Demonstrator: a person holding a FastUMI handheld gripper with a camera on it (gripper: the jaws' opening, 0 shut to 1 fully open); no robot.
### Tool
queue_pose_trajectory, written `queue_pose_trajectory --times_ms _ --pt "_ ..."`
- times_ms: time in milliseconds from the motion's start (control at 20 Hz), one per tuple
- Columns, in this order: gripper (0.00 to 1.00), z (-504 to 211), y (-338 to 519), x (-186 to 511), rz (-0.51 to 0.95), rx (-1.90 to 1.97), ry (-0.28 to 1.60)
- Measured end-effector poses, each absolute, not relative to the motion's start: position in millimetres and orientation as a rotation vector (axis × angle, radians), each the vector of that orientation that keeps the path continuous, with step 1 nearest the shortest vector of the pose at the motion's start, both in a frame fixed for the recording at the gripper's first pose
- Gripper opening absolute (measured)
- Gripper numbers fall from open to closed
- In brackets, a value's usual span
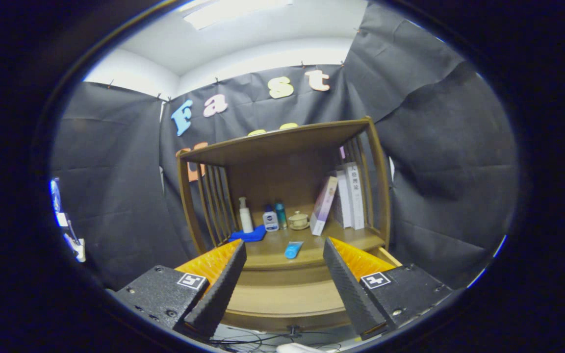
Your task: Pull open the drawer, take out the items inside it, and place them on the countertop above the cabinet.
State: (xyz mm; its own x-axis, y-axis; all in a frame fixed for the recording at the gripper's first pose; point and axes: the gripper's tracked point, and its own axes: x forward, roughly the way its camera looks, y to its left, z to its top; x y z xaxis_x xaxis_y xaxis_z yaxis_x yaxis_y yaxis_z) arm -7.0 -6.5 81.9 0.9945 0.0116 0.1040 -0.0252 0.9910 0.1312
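- The tool (282,284) is held released, its two fingers spread wide with nothing between them, raised in front of a wooden cabinet (282,196).
- The drawer (282,294) is seen pulled out below the bench (272,250); its visible floor looks bare, so the task is judged nearly or fully done, though the near part of the drawer is hidden behind the fingers.
- A small blue tube (293,249) lies near the front edge of the bench, just beyond the fingers. It is soft and rounded, and could be knocked off into the drawer if the fingers were swept forward carelessly.
- A white pump bottle (245,215) stands tall and narrow at the far left beside a folded blue cloth (249,235); it could be toppled by a nudge.
- A squat bottle (270,218), a slim teal bottle (280,214) and a lidded, glossy cream jar (298,220) stand close together, so one bump could carry through the row.
- Books (346,196) lean at the right against the slatted side.
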Motion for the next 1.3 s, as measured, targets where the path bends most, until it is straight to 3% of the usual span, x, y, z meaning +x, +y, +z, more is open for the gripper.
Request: queue_pose_trajectory --times_ms 600,950,1300 --pt "1.0 -26 -11 -34 -0.05 -0.009 -0.069" --pt "1.0 -116 -1 -11 -0.025 -0.018 0.086" --pt "1.0 -144 -5 11 -0.046 0.001 0.149"
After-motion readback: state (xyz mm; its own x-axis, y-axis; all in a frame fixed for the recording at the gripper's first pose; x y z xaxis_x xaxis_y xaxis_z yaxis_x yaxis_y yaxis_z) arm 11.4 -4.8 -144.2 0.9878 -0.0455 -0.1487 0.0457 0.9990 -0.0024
